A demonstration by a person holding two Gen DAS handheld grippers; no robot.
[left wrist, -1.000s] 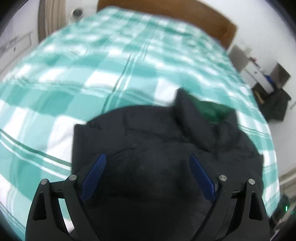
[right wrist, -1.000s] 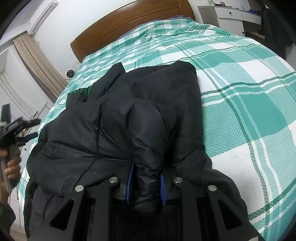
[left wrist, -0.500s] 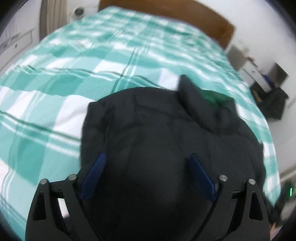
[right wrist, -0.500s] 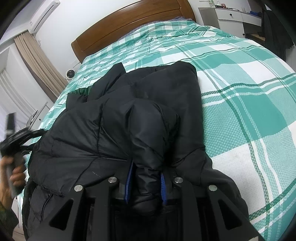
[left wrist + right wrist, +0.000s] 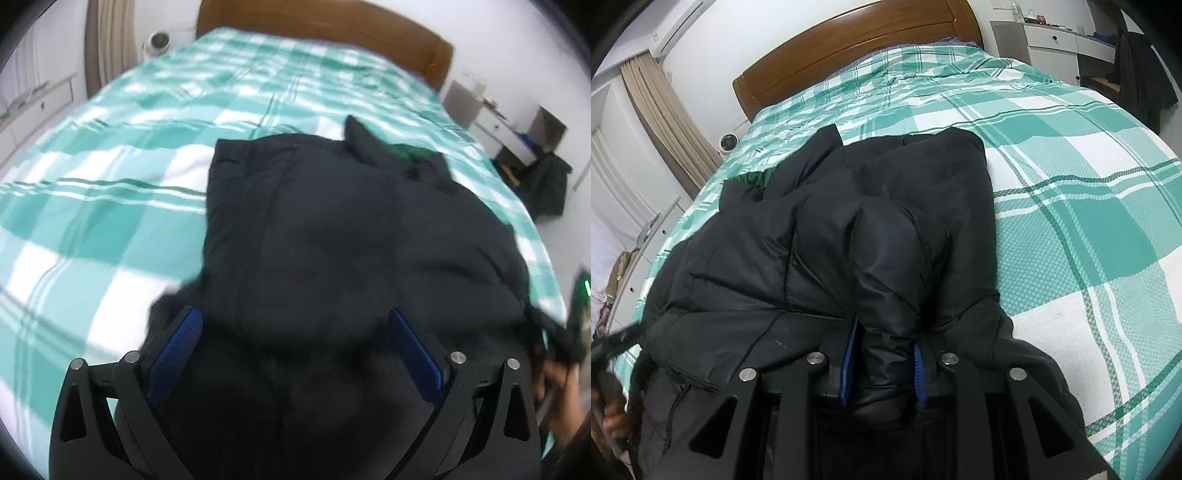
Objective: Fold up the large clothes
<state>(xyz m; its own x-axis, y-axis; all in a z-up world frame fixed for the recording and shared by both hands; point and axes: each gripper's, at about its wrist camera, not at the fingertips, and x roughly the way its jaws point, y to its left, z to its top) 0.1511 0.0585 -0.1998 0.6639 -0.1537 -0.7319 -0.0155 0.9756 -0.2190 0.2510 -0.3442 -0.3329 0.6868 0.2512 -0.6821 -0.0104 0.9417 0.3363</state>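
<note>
Bed: green-white checked cover (image 5: pixel 1089 192), wooden headboard (image 5: pixel 857 48), beige curtain (image 5: pixel 665 122) at the side.
Jacket: black padded jacket (image 5: pixel 820 236) lying on the cover.
Left claw (image 5: pixel 295 347): spread wide, opening, above jacket.
Right claw (image 5: pixel 882 365): opening, padded fold between pads.
Right view only: white drawers (image 5: pixel 1056 44).

A bed with a green and white checked cover (image 5: pixel 1071 155) fills most of both views. Behind it stands a brown wooden headboard (image 5: pixel 857 44). Beige curtains (image 5: pixel 661 110) hang at the left, with a small white fan (image 5: pixel 728 143) near them. A white cabinet with drawers (image 5: pixel 1056 40) stands at the right, and dark clothing (image 5: pixel 1141 70) hangs beside it.
</note>
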